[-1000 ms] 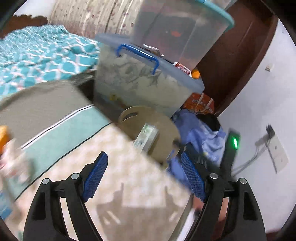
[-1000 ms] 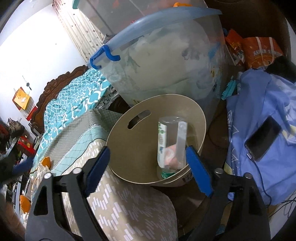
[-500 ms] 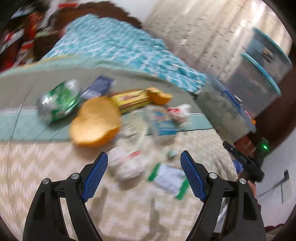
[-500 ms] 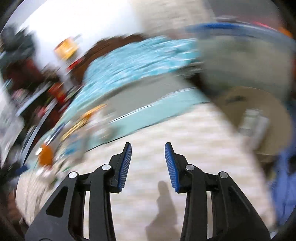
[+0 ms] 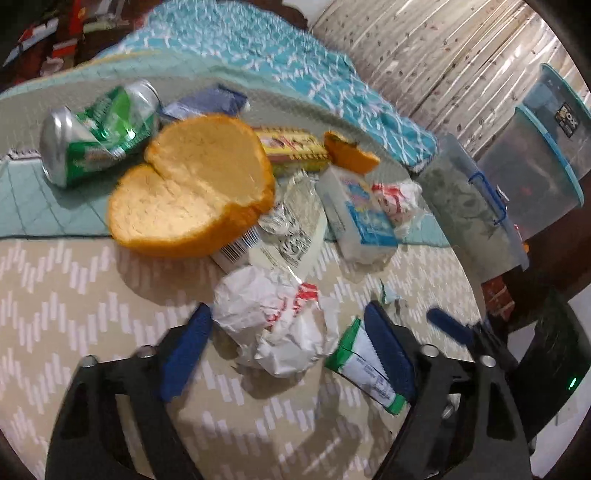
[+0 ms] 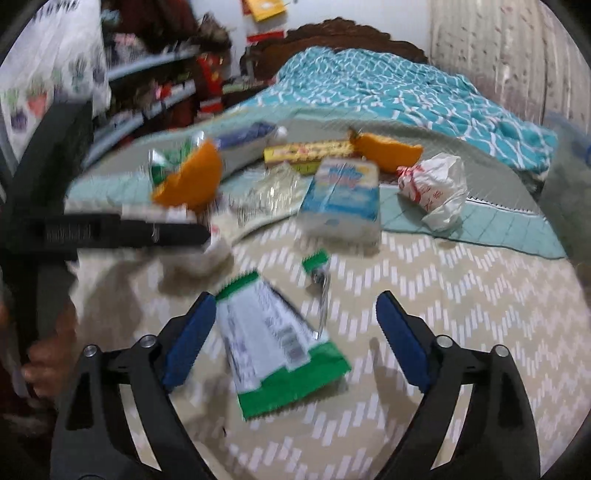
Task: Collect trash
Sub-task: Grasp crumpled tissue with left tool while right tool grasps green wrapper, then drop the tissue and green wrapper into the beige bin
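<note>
Where trash (image 5: 273, 317) litters it, chevron bedding (image 6: 461, 295) meets teal quilt (image 6: 406, 92).

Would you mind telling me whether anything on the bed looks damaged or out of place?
Yes: a crushed, dented green can lies on its side, large orange peels are strewn among wrappers, and crumpled white paper sits between the left gripper's open jaws.

A bed with a teal-and-white patterned quilt (image 6: 406, 88) and carved dark wooden headboard (image 6: 332, 33) stood against a pale wall. Floral curtains (image 5: 443, 62) hung behind stacked translucent plastic storage tubs (image 5: 532, 177). Cluttered shelves (image 6: 159, 92) were blurred.
</note>
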The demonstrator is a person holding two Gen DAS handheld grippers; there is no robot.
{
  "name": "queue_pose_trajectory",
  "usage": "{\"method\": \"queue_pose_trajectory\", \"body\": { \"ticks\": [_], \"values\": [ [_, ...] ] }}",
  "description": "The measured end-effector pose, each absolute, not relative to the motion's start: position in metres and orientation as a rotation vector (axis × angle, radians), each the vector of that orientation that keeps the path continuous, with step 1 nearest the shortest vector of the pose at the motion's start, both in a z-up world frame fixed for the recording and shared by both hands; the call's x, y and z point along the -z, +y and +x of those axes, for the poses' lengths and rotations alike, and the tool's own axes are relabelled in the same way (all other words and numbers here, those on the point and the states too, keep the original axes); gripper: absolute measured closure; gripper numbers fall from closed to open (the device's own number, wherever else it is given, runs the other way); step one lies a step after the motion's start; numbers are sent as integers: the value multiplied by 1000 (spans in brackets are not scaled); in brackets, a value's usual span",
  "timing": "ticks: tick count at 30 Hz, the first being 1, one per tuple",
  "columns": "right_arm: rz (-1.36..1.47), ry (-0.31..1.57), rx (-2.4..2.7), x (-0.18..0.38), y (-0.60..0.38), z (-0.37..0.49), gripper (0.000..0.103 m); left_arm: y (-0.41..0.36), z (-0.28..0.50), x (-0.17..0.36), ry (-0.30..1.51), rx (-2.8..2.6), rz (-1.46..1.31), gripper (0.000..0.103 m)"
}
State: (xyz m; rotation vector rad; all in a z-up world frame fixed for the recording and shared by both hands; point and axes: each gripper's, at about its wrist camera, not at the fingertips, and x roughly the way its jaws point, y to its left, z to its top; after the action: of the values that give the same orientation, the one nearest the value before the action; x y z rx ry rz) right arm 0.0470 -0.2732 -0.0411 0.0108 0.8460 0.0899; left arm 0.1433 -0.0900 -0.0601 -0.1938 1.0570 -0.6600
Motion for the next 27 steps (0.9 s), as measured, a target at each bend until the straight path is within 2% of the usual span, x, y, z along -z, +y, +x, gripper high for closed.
{"method": "queue_pose_trajectory", "body": {
  "ticks": [1, 3, 6, 7, 8, 10, 15, 20, 27],
  "values": [
    [1, 865, -92, 45, -271, 45, 12, -90, 144, 63, 1068, 667, -189, 53],
    [-11, 923, -102, 55, -268, 44, 15, -82, 141, 65, 1068, 680, -205, 58],
    [-15, 909, -120, 52, -270, 36, 41, -72, 129, 65, 1067, 695, -218, 61],
    [-11, 903, -121, 52, -271, 33, 55, -71, 126, 64, 1068, 700, -218, 61],
    [5, 890, -126, 49, -275, 29, 59, -69, 120, 64, 1071, 710, -218, 61],
    [33, 869, -124, 45, -281, 23, 76, -70, 113, 63, 1077, 730, -215, 61],
    [104, 822, -36, 40, -317, 9, 85, -101, 99, 64, 1117, 809, -180, 61],
    [178, 763, 73, 31, -374, -7, 86, -158, 94, 63, 1150, 901, -116, 61],
    [244, 703, 261, 24, -470, -35, 86, -289, 96, 56, 1169, 1058, 3, 61]
  ]
}}
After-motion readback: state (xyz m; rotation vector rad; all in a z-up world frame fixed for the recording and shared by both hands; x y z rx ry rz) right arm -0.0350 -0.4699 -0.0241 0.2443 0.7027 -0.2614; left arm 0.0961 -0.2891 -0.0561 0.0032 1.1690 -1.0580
